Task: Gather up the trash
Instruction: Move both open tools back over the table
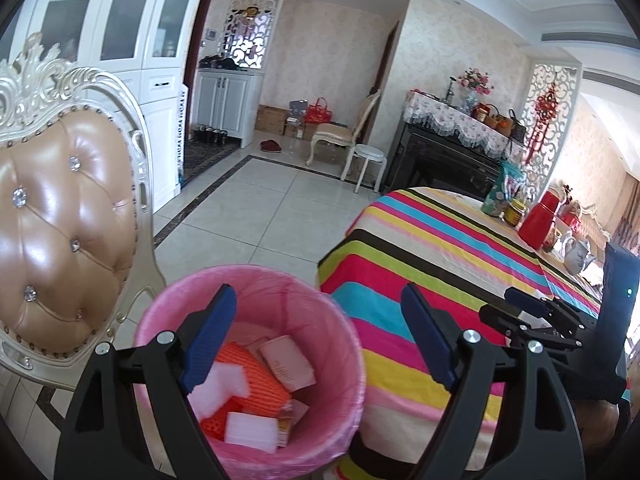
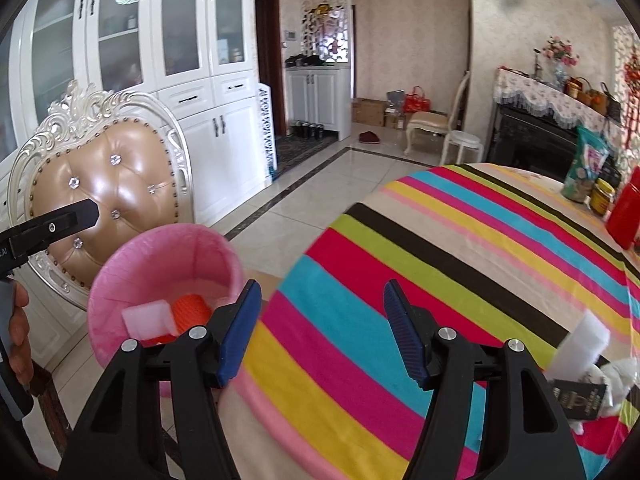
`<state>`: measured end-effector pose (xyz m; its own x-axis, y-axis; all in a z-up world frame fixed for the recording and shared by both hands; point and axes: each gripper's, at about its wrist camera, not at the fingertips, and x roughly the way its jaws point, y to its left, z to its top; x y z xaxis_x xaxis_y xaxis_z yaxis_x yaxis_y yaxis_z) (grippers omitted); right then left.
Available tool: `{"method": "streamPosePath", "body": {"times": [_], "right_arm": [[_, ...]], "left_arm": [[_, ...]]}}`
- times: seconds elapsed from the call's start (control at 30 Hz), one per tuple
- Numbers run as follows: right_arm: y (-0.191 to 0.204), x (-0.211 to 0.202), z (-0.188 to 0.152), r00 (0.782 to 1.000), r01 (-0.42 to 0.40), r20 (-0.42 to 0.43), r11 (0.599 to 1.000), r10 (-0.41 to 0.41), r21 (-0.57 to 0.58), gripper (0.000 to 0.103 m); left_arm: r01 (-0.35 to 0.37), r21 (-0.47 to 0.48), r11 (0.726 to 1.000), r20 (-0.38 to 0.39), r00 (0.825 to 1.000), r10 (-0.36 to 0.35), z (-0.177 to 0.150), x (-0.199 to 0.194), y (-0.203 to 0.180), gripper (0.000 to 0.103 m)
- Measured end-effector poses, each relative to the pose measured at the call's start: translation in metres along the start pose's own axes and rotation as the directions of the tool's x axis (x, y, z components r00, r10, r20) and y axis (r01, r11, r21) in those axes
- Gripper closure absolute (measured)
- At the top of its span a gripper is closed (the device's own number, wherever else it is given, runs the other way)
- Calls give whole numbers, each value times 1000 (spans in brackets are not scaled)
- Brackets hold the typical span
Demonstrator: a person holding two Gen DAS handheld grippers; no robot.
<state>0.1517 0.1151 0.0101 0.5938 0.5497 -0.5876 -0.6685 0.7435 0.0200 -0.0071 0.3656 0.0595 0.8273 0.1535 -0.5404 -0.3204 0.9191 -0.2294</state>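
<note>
A pink-lined trash bin (image 1: 168, 308) stands on the floor beside the striped table (image 1: 440, 248). It holds orange netting (image 1: 256, 384), white foam pieces (image 1: 250, 430) and a pinkish box (image 1: 286, 362). My left gripper (image 1: 316, 336) is open and empty, hovering over the bin. The bin (image 2: 120, 280) also shows in the right wrist view. My right gripper (image 2: 320, 328) is open and empty above the table's edge (image 2: 360, 320). A white foam piece (image 2: 580, 346), a black packet (image 2: 578, 398) and crumpled white paper (image 2: 622, 380) lie on the table at lower right. The right gripper (image 1: 532, 312) shows in the left wrist view.
A padded ornate chair (image 1: 60, 232) stands close left of the bin. On the table's far side stand a red thermos (image 1: 538, 220), a jar (image 1: 514, 212), a snack bag (image 1: 502, 192) and a teapot (image 1: 576, 252). White cabinets (image 2: 168, 80) line the left wall.
</note>
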Motion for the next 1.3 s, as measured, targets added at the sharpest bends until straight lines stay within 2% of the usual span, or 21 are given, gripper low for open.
{"method": "streamPosePath", "body": {"times": [0.5,0.6,0.7,0.77,0.9,1.13,1.3], "right_arm": [[-96,-39,-35,990,139,3,986,-139,88,38],[-111,-44,-41,985,171,4,980,-172,99,34],[-128,-47,-49,975,222,-1,969,-223,109,31],[-136,-47,-53,967,253,-4,960,-255,123,26],[-157,-44,-65,950,312,-30,939,-311,146,24],[-184,-22,-85,908,419,-104,894,-406,159,19],[-191,-5,-94,877,473,-161,872,-452,130,19]], "left_arm": [[98,83,992,-26,995,-96,-10,16,-87,22],[116,100,988,-35,993,-113,-13,20,-104,22],[131,115,985,-45,991,-126,-15,25,-119,22],[139,121,983,-50,990,-134,-16,28,-126,22],[157,136,978,-65,987,-150,-19,36,-142,22],[190,153,970,-96,980,-177,-26,54,-162,22],[208,152,966,-109,975,-192,-30,65,-169,22]]}}
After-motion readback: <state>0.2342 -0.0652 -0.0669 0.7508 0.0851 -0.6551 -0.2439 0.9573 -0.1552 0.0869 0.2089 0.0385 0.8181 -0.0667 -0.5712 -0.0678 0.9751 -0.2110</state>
